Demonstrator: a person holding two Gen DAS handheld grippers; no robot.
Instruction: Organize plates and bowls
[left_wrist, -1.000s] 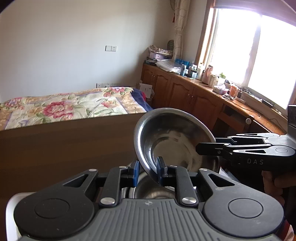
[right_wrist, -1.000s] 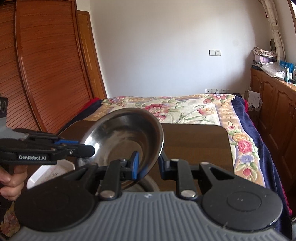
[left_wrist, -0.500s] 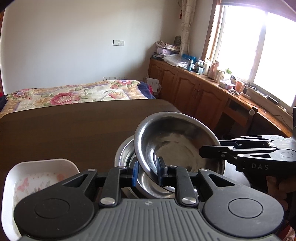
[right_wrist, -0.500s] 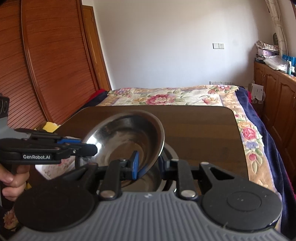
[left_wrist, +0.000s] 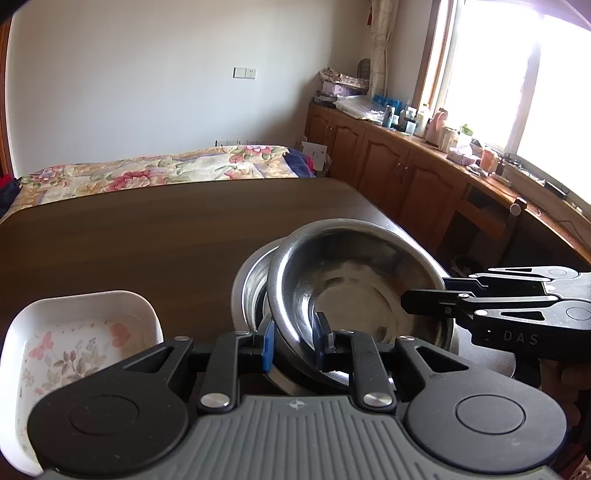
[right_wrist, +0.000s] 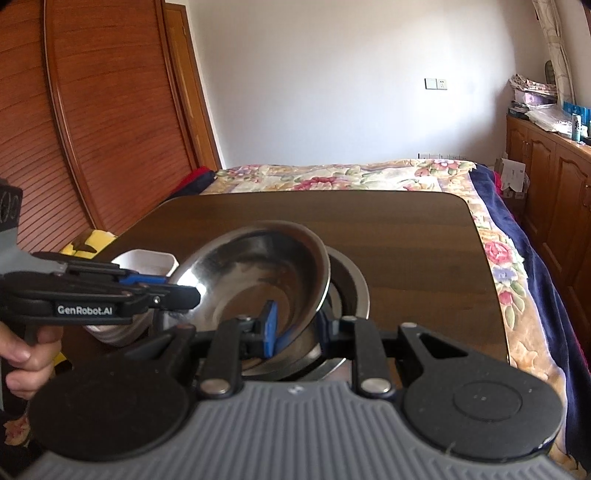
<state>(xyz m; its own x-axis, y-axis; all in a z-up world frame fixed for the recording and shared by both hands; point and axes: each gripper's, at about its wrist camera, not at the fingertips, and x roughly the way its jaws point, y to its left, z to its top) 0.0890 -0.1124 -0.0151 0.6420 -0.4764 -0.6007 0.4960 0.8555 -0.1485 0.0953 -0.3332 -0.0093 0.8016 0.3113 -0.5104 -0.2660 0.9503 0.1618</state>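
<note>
Above the larger round steel bowl (left_wrist: 251, 291) on the dark wooden worktop (left_wrist: 147, 240), the shiny steel bowl (left_wrist: 354, 280), lowered since a second ago, is clamped by both jaws, left gripper (left_wrist: 293, 341) and right gripper (right_wrist: 295, 328); nesting is nearly done.

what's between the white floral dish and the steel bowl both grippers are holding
Mostly bare brown table, plus the rim of a second steel bowl beneath the held bowl, seen from the left wrist.
</note>
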